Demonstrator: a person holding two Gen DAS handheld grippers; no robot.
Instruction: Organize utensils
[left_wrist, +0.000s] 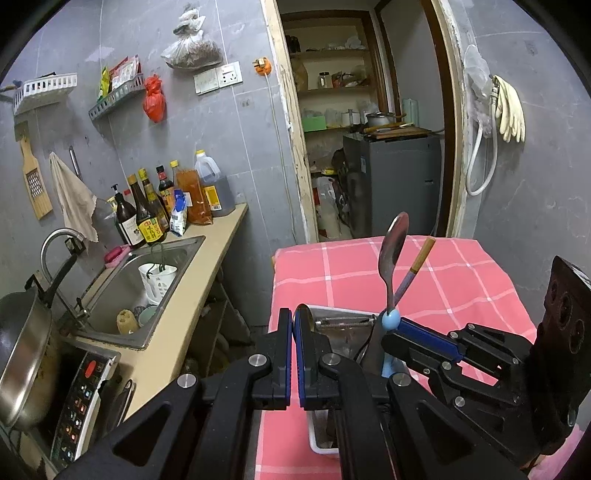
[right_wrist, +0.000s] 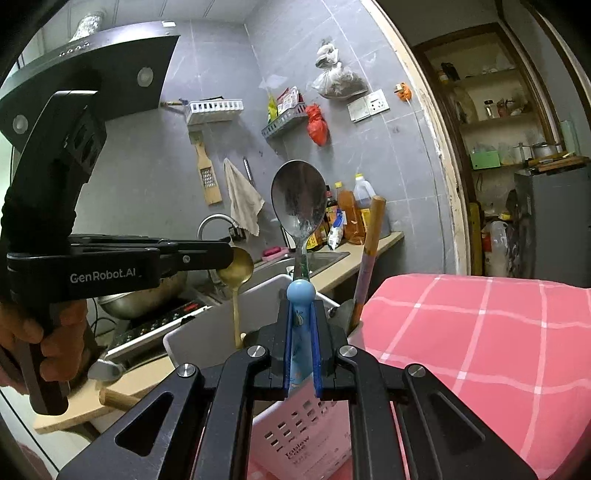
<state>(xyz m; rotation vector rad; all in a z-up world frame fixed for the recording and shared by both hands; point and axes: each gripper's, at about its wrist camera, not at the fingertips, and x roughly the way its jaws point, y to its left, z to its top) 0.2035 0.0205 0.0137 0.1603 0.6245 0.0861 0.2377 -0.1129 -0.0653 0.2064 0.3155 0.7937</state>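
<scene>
Low in the centre of the right wrist view, the right gripper (right_wrist: 300, 317) has its blue pads pinched on a light blue utensil handle (right_wrist: 300, 295) with a round knob on top, and a silver spoon (right_wrist: 299, 197) rises just behind that knob, bowl up, at mid-frame. To its right a wood-handled utensil (right_wrist: 371, 236) leans up out of the white utensil caddy (right_wrist: 295, 443), which sits on the pink checked cloth (right_wrist: 480, 350) at bottom centre. On the left of that view the left gripper (right_wrist: 231, 254) reaches in level, jaws pressed together on the bowl of a gold spoon (right_wrist: 238, 271), whose handle hangs straight down into the caddy; a hand (right_wrist: 40, 347) grips its black handle at lower left. Over to the left wrist view: that gripper (left_wrist: 292, 332) shows at bottom centre, blue pads nearly touching with the spoon's rim (left_wrist: 306, 315) caught between them. The other gripper (left_wrist: 397, 330) comes in from the lower right, clamped on the blue knob (left_wrist: 390, 320), with the silver spoon (left_wrist: 395, 251) and the wood-handled tool (left_wrist: 419, 262) standing above it at centre right. The stainless sink (left_wrist: 147, 288) lies at middle left, with sauce bottles (left_wrist: 147, 210) lined up behind it.
</scene>
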